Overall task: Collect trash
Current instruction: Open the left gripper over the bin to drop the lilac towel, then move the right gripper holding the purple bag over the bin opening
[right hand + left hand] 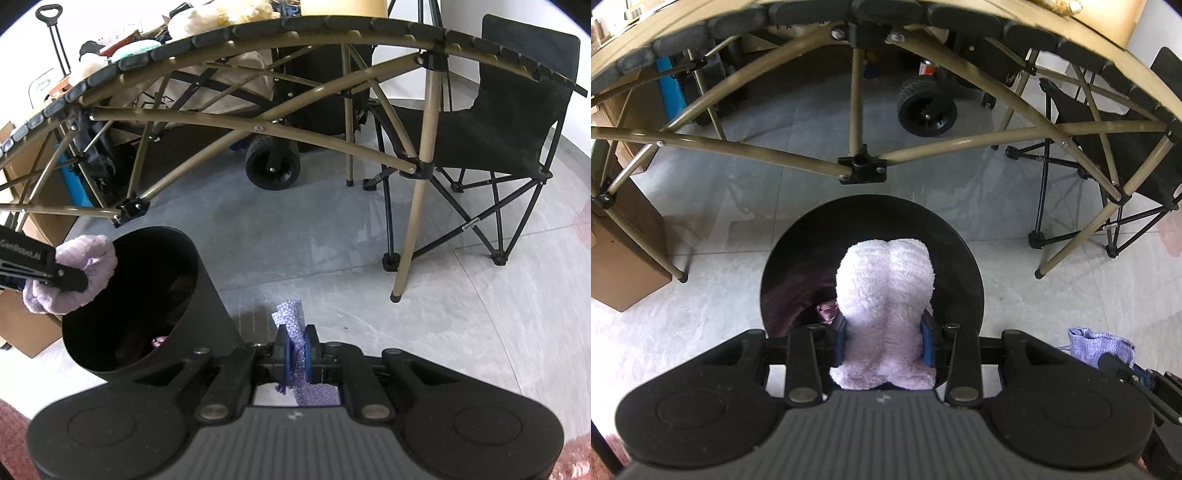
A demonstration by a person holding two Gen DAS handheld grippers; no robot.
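Observation:
My left gripper [885, 343] is shut on a fluffy pale-lilac cloth [886, 291], which hangs over the mouth of a black round bin [964, 280] on the floor. Something pinkish [827, 309] lies inside the bin. The right wrist view shows the same bin [207, 295] at the left, with the fluffy cloth [92, 254] and the left gripper [62, 277] at its rim. My right gripper [298, 350] is shut on a thin purple woven cloth [291, 314], held to the right of the bin. That purple cloth [1100, 345] also shows at the left wrist view's right edge.
A folding table with tan tube legs [857, 110] stands just beyond the bin. A black folding chair [491, 122] is at the right, a cart wheel [273, 166] under the table, cardboard boxes [624, 266] at the left. Grey tiled floor [332, 251] lies between.

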